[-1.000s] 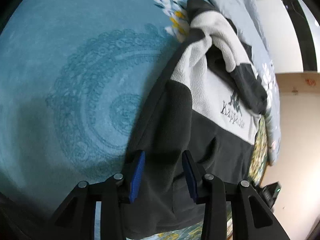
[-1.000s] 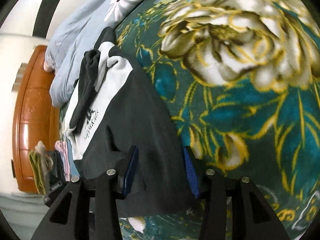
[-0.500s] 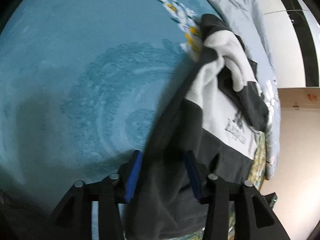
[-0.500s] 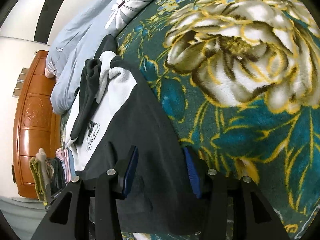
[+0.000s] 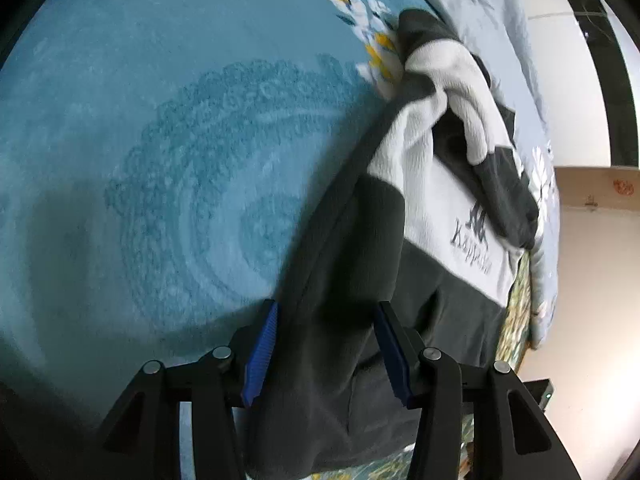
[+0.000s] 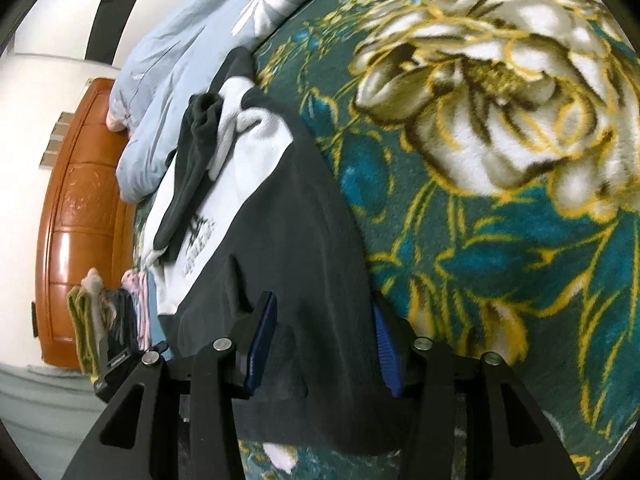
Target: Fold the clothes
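Both claws, the left claw (image 5: 325,354) and right claw (image 6: 322,346), stand released astride the near hem of a black-and-white fleece jacket (image 5: 436,216) spread on the bed's floral blanket (image 6: 500,200), apparently poised to grip for folding.

Right hand-held gripper (image 6: 322,344): jaws apart, straddling the dark hem of a black-and-white fleece top (image 6: 276,216). Top lies on a floral blanket (image 6: 500,220). Pale blue quilt (image 6: 168,80) beyond. Wooden headboard (image 6: 80,220) and stacked clothes (image 6: 112,316) at left.
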Demonstrator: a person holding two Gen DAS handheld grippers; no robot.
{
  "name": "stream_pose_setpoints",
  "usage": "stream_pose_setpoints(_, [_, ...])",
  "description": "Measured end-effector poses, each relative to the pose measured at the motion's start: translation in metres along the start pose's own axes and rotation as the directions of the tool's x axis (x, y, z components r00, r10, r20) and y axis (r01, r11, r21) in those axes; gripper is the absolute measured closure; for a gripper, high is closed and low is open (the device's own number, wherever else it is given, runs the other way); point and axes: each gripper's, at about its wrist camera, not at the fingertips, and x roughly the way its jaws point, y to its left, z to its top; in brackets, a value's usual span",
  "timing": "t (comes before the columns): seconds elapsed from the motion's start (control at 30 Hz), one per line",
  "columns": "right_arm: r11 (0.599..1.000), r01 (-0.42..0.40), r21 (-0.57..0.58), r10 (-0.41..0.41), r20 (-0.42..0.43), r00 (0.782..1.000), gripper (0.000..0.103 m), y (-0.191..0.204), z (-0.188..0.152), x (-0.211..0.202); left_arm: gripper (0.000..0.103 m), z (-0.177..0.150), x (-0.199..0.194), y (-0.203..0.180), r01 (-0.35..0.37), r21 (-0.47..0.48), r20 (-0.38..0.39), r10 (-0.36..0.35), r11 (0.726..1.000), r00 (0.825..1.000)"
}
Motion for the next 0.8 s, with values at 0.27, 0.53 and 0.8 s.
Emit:
stream_pose_setpoints(0.27, [0.997, -0.078, -0.004, 0.077, -0.027, 0.997, 0.068, -0.004, -0.02, -0.004, 0.053, -0.012, 0.02, -0.009, -0.059, -0.005, -0.14, 0.057, 0.998, 0.988])
stream_pose_setpoints(0.53, [1.0, -0.021, -0.01, 0.02, -0.049, 0.999, 0.078, -0.002, -0.012, 0.007, 0.053, -0.037, 0.035, -0.032, -0.172, 0.074, -0.177, 0.183, 0.982, 0.967])
stream_pose_setpoints(0.8, [1.0, -0.009, -0.02, 0.007, -0.077, 0.997, 0.079, 0.0, -0.023, 0.004, 0.081, -0.047, 0.041, -0.05, -0.213, 0.133, -0.182, 0.235, 0.968, 0.955])
